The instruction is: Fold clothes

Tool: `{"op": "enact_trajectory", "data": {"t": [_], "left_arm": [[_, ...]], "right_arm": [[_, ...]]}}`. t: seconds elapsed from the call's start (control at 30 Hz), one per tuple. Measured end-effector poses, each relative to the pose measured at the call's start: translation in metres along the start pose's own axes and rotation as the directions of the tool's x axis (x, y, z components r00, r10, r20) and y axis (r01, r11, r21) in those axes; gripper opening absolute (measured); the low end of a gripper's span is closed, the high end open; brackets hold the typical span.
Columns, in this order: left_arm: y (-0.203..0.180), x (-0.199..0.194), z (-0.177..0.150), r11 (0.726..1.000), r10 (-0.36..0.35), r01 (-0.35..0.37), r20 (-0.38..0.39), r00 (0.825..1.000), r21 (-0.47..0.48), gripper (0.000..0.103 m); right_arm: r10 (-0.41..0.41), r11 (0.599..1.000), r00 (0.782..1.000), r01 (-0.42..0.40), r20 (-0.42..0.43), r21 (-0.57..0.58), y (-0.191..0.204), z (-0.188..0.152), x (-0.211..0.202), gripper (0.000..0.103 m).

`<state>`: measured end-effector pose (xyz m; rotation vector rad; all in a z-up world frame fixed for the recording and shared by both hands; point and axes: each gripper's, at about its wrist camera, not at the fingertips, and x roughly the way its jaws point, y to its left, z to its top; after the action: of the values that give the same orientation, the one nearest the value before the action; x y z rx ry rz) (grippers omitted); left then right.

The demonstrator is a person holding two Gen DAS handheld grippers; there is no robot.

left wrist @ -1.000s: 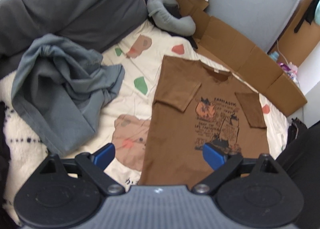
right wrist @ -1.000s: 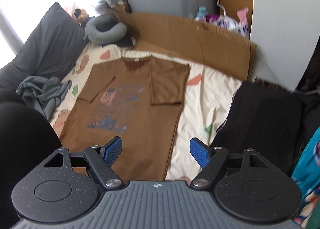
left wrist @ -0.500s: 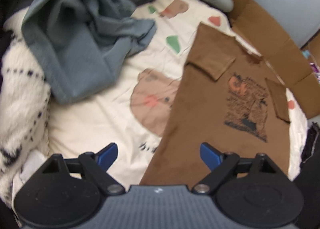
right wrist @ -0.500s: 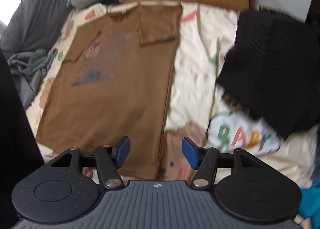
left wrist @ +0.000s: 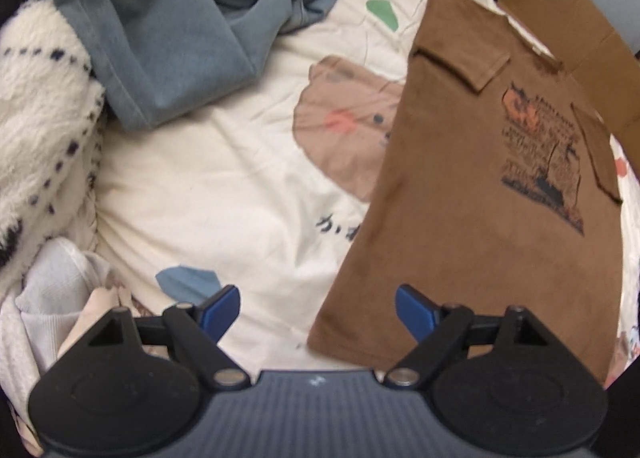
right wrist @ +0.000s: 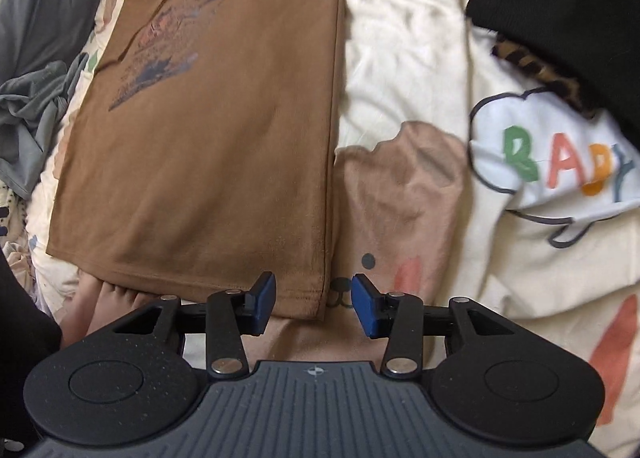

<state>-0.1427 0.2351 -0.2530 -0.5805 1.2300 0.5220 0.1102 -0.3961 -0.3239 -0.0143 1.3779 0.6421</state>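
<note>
A brown T-shirt [left wrist: 472, 193] with a dark chest print lies flat on the cream patterned bed sheet [left wrist: 224, 185], both sleeves folded in over the front. It also shows in the right wrist view [right wrist: 216, 129]. My left gripper [left wrist: 318, 310] is open and empty, its jaws straddling the shirt's bottom left hem corner. My right gripper [right wrist: 314, 304] is open, narrower than the left, with the bottom right hem corner between its blue pads.
A crumpled grey-blue garment [left wrist: 172, 29] and a white fluffy blanket [left wrist: 40, 113] lie left of the shirt. A black garment [right wrist: 568, 5] and a white "BABY" cloth [right wrist: 560, 161] lie to the right. Cardboard [left wrist: 560, 13] stands behind. A bare foot [right wrist: 100, 298] shows under the hem.
Both grippers have dropped down and toward the shirt's bottom hem, one at each corner. The right gripper's jaws have narrowed. The shirt has not moved.
</note>
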Motion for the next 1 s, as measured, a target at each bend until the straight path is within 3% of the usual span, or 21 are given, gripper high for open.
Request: {"op": "enact_trajectory", "data": {"t": [0.1, 0.33, 0.4, 0.57, 0.7, 0.83, 1.0], "left_arm": [[0.001, 0.007, -0.002, 1.000, 0.003, -0.003, -0.016, 1.000, 0.011, 0.086], [-0.004, 0.029, -0.004, 0.998, 0.020, -0.015, -0.070, 0.997, 0.065, 0.077], [-0.003, 0.033, -0.005, 0.997, 0.023, -0.018, -0.072, 0.997, 0.071, 0.074], [0.002, 0.046, -0.010, 0.999, 0.016, -0.012, -0.078, 0.997, 0.053, 0.054], [-0.001, 0.059, -0.017, 0.997, 0.008, -0.001, -0.096, 0.995, 0.075, 0.044], [-0.003, 0.071, -0.021, 0.997, 0.001, 0.006, -0.099, 0.995, 0.075, 0.024], [-0.007, 0.079, -0.022, 0.996, 0.003, 0.004, -0.074, 0.997, 0.091, 0.016]], "right_arm": [[0.011, 1.000, 1.000, -0.011, -0.027, 0.005, -0.002, 0.001, 0.011, 0.038], [0.045, 0.999, 0.996, -0.042, -0.079, 0.032, -0.007, 0.002, 0.030, 0.035], [0.059, 0.997, 0.994, -0.055, -0.093, 0.048, -0.007, 0.001, 0.036, 0.025], [0.095, 0.989, 0.993, -0.086, -0.071, 0.123, -0.007, 0.000, 0.037, 0.007], [0.088, 0.987, 0.994, -0.080, -0.057, 0.141, -0.008, -0.002, 0.032, 0.004], [0.081, 0.984, 0.996, -0.074, -0.042, 0.161, -0.012, -0.002, 0.026, 0.004], [0.067, 0.983, 0.997, -0.062, -0.028, 0.171, -0.010, -0.003, 0.020, 0.004]]}}
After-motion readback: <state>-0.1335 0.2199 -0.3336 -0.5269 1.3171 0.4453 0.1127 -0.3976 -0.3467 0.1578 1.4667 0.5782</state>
